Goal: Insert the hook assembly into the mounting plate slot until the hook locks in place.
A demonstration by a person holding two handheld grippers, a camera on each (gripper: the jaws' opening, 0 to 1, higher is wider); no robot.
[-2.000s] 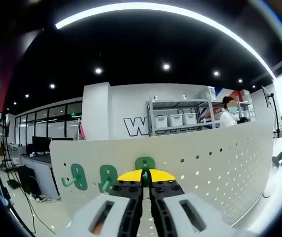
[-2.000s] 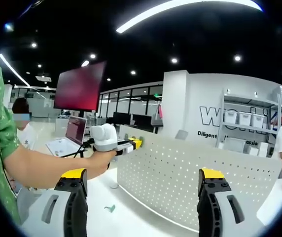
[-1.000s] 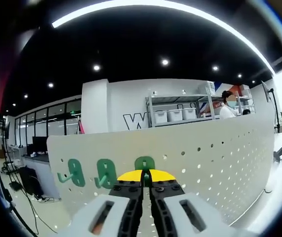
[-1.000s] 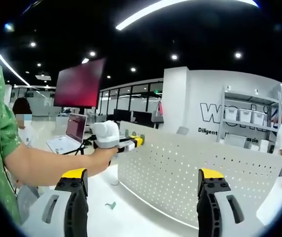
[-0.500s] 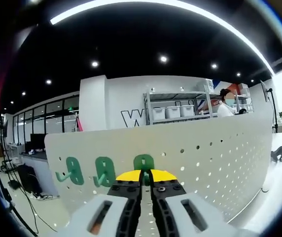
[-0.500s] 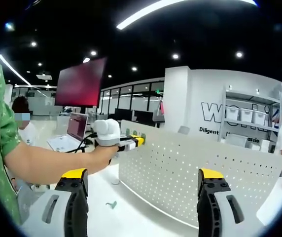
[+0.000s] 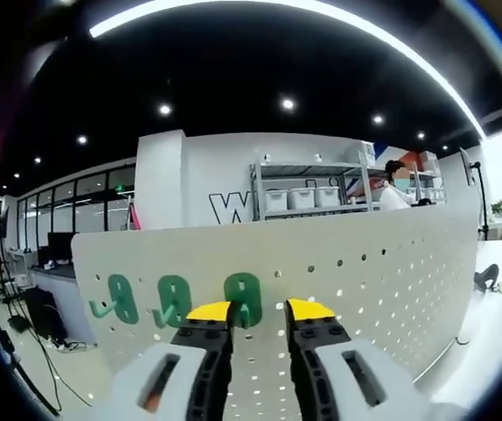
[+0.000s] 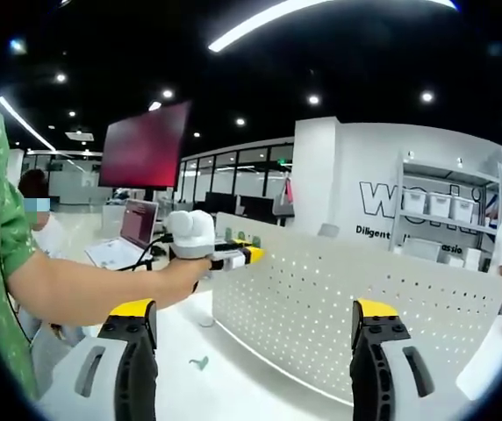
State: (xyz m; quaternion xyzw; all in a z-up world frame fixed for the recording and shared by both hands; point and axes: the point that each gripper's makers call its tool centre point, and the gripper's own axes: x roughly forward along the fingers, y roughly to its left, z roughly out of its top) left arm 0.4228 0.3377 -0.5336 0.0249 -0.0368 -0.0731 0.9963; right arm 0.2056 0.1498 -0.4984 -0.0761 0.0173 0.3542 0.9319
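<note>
The mounting plate [image 7: 383, 281], a large white perforated board, is seen standing upright across the left gripper view, and again in the right gripper view [image 8: 339, 307], where it rises from a white table [image 8: 233, 386]. Three green hooks are seated in a row on its face: the nearest hook [image 7: 243, 296] is framed just beyond the yellow tips of the left gripper [image 7: 260, 310], with a second hook [image 7: 174, 300] and a third hook [image 7: 118, 298] further along. The left gripper's jaws are parted, with nothing held between them. The right gripper [image 8: 255, 309] is spread wide and is empty. A small green piece [image 8: 197, 363] is seen lying on the table.
</note>
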